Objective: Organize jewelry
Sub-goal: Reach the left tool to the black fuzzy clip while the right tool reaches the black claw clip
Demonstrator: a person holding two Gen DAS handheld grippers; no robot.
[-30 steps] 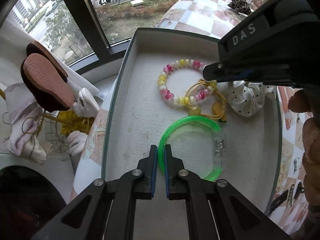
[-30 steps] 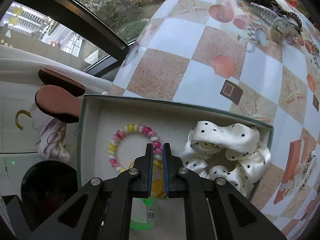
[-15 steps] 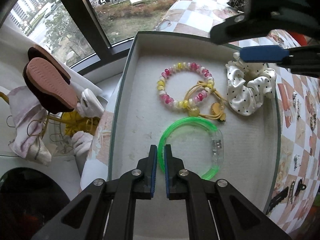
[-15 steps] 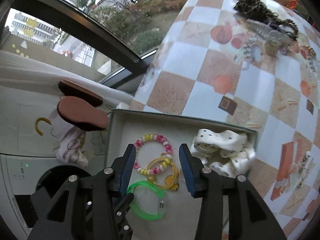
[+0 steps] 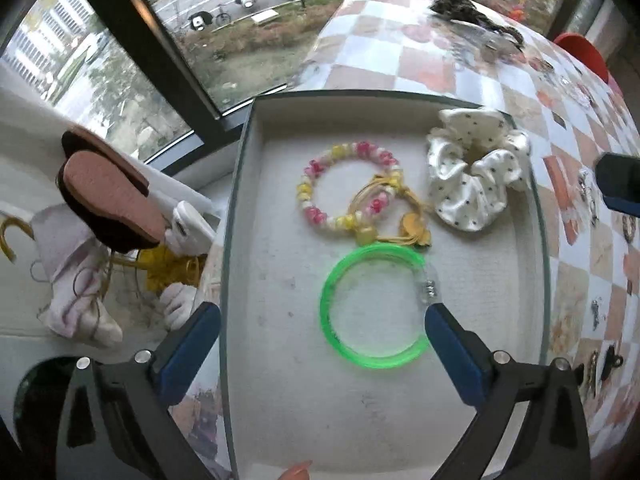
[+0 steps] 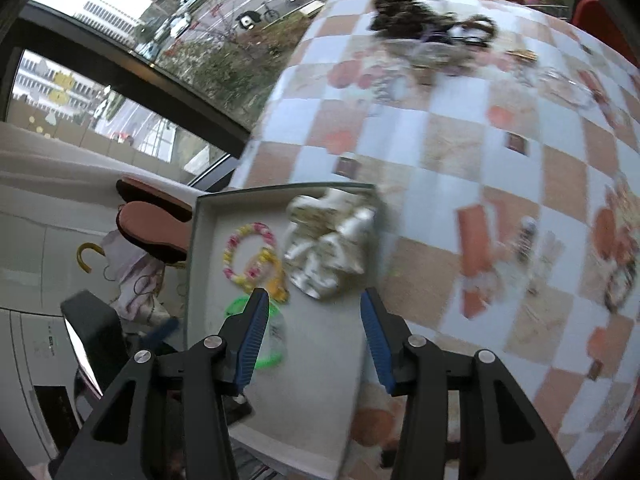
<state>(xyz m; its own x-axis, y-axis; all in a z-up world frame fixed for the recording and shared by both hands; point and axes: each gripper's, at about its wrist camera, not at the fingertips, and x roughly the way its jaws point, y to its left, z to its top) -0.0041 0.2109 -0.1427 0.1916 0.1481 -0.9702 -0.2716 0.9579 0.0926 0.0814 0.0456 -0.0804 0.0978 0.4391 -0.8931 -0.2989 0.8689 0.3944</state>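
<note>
An open grey-lined tray (image 5: 280, 360) holds a pink-and-yellow bead bracelet (image 5: 308, 190), a yellow hair tie (image 5: 416, 228), a white dotted scrunchie (image 5: 468, 184) and a green bangle (image 5: 372, 362). My left gripper (image 5: 320, 312) hangs over the tray's near half. Its jaws are opening wide, and the bangle lies flat between them, free of the pads. My right gripper (image 6: 313, 297) is open and empty, raised above the tray (image 6: 316, 360), with the scrunchie (image 6: 332, 248) just beyond its fingertips. One of its blue-padded fingers (image 5: 618, 184) shows at the right edge of the left wrist view.
The tray sits at the corner of a checkered tablecloth (image 6: 460, 152) by a window. A dark jewelry pile (image 6: 404, 16) lies at the far end, with small clips (image 5: 600, 360) to the right. Slippers (image 5: 108, 200) hang on a rack left of the table.
The left gripper, shut on the green bangle's rim before, has let it go and spread wide. The right gripper opened and drew up and to the right, away from the yellow tie.
</note>
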